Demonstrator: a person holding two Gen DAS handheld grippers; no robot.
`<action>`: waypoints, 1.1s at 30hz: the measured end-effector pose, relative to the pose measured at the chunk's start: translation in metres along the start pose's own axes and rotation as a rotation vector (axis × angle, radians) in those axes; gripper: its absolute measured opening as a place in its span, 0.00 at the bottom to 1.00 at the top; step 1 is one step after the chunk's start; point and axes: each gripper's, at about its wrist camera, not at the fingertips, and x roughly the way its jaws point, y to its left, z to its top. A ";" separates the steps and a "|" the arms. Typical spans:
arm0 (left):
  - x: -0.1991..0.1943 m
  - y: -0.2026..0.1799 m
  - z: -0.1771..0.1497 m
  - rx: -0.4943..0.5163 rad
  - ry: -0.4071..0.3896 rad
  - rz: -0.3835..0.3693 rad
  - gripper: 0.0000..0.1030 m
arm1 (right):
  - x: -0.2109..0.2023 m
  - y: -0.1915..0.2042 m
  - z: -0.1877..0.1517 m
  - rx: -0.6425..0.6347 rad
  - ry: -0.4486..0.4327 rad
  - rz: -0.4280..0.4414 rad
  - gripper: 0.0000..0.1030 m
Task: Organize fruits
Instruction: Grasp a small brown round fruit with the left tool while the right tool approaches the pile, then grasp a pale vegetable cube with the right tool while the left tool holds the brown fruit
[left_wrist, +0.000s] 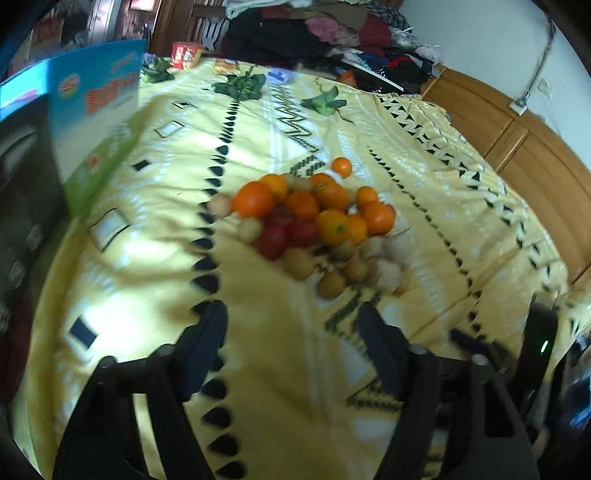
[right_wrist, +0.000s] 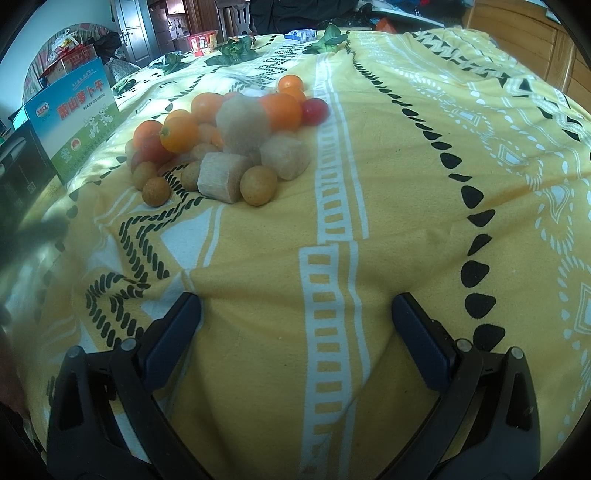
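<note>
A pile of fruit (left_wrist: 314, 221) lies on a yellow patterned bedspread (left_wrist: 155, 229): oranges (left_wrist: 254, 199), red tomatoes (left_wrist: 273, 240), small brown round fruits (left_wrist: 331, 284) and pale cut chunks (left_wrist: 391, 273). In the right wrist view the same pile (right_wrist: 229, 136) shows oranges (right_wrist: 284, 110), a red tomato (right_wrist: 315, 111), brown round fruits (right_wrist: 258, 185) and pale cut chunks (right_wrist: 223, 177). My left gripper (left_wrist: 295, 325) is open and empty, just short of the pile. My right gripper (right_wrist: 295, 310) is open and empty, farther back from the pile.
A blue and green printed box (left_wrist: 99, 122) stands at the left beside a dark case; it also shows in the right wrist view (right_wrist: 79, 118). Leafy greens (left_wrist: 240, 86) and snack packs (left_wrist: 186, 54) lie at the far edge. Clothes (left_wrist: 314, 33) are piled behind. A wooden cabinet (left_wrist: 517, 155) runs along the right.
</note>
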 end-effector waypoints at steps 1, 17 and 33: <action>0.007 -0.003 0.007 -0.002 0.011 -0.013 0.63 | 0.000 0.000 0.000 0.000 0.000 0.000 1.00; 0.076 -0.001 0.030 -0.062 0.123 0.028 0.25 | -0.002 0.000 -0.001 0.003 0.002 0.008 1.00; -0.010 0.012 0.004 -0.027 0.001 0.029 0.25 | -0.041 0.014 0.064 -0.096 -0.098 0.139 0.62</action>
